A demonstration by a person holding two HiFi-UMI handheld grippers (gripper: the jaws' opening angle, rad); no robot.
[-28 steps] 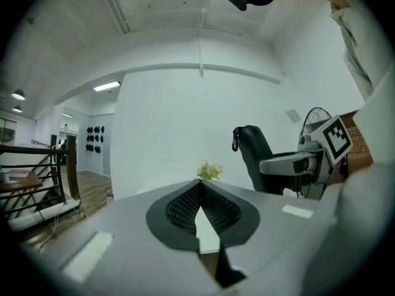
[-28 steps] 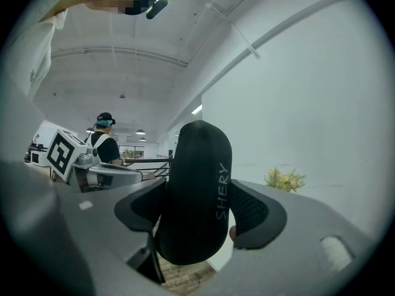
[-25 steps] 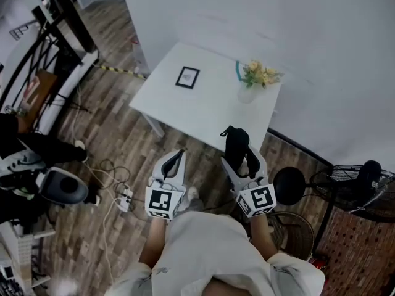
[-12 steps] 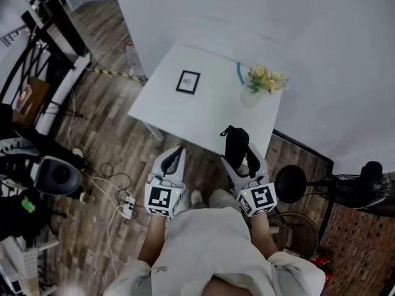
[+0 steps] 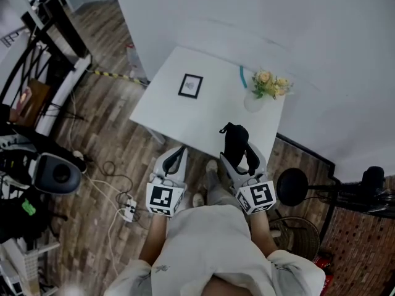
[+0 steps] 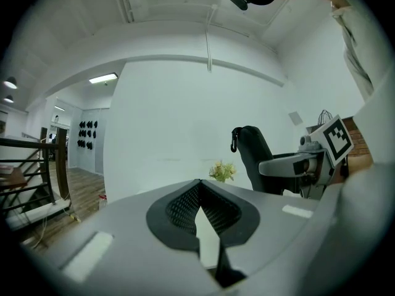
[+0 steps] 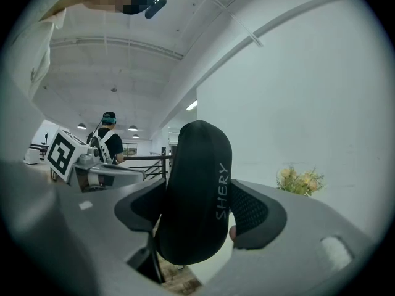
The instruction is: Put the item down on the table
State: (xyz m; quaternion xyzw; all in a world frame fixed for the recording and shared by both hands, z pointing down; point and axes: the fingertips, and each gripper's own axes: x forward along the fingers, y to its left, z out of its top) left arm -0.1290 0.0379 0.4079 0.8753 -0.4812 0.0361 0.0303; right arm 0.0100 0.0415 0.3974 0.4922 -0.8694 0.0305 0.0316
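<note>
Covering most of the room, a wood-plank floor (image 5: 123, 134) meets a plain white wall (image 5: 259, 17) at the back & right side. A white table (image 5: 210, 116) stands against this wall. On its top lie a small dark picture frame (image 5: 191, 86), flat, near the middle, and a vase (image 5: 254, 100) w/ yellow flowers at the far right corner, well apart from the frame. A black stair rail (image 5: 37, 48) is at far left. A power strip (image 5: 128, 209) w/ cables lies on the floor.

The R gripper (image 5: 237, 156) (image 7: 196, 208) is clamped on a black oblong case (image 5: 236, 142) (image 7: 194, 190), held upright, w/ print "SHERY" on its side. The case shows against the table's near edge and does not rest on the top. The L gripper (image 5: 174, 162) (image 6: 199, 193), beside it over the floor, has its jaws closed together w/ nothing between.
</note>
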